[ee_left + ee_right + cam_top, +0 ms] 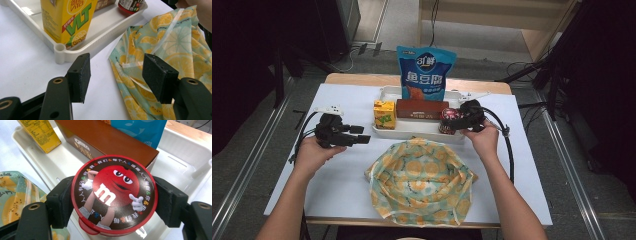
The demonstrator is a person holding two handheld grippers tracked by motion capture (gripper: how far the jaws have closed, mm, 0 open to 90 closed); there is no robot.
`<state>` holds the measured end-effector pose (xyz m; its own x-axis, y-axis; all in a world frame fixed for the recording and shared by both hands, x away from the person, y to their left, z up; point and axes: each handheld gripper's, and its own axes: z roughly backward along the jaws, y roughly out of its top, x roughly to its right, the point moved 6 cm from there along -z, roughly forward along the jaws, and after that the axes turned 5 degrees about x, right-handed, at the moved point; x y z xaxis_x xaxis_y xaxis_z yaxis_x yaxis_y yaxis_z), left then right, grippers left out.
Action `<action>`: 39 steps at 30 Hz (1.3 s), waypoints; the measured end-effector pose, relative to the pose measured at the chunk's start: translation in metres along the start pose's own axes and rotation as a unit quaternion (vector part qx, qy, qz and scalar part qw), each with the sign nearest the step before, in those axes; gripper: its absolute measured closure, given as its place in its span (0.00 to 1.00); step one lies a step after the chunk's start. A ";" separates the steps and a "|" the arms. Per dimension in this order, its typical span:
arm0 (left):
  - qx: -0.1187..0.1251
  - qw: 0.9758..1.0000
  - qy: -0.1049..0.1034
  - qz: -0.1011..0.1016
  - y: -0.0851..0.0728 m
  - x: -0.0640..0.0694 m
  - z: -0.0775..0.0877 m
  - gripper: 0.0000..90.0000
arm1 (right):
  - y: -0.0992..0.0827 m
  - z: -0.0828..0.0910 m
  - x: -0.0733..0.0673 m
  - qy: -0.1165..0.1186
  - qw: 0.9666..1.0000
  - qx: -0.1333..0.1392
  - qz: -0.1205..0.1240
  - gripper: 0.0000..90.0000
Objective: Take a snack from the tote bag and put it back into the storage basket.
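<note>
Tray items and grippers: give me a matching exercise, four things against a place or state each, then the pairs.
1. M&M's tub
2. yellow VLT lemon tea carton
3. left gripper
4. lemon-print bag

a. open, holding nothing
b. left end of the white tray
c. between the right gripper's jaws
d. on the table in front of the tray

Pairs: 1-c, 2-b, 3-a, 4-d

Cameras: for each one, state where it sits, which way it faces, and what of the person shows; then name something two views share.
High view: above the person's side, looking forward and down; forearms, left gripper, right gripper.
Left gripper view: on the left gripper, facing the yellow carton and lemon-print bag.
Right gripper view: on the right gripper, jaws around the red-lidded tub.
Shared: white tray.
</note>
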<state>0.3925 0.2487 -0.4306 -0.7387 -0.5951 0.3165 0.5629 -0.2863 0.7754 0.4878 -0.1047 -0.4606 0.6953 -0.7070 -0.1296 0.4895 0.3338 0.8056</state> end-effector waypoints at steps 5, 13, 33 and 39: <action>0.001 1.000 -0.001 0.000 0.000 0.000 0.000 0.45 | -0.001 -0.002 0.000 0.001 1.000 0.000 -0.002 0.30; 0.001 1.000 -0.002 0.000 0.000 0.000 -0.001 0.45 | -0.005 -0.006 0.000 -0.001 1.000 -0.007 -0.001 0.30; -0.001 1.000 -0.004 -0.001 0.001 0.000 -0.003 0.45 | -0.012 -0.011 -0.007 0.012 1.000 -0.012 0.004 0.28; -0.002 1.000 -0.006 0.000 0.002 -0.001 -0.006 0.45 | -0.014 -0.012 -0.008 0.011 1.000 -0.013 0.001 0.27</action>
<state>0.3964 0.2449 -0.4328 -0.7426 -0.5864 0.3235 0.5646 -0.2883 0.7734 0.4812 -0.0962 -0.4774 0.7077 -0.6924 -0.1407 0.5017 0.3521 0.7901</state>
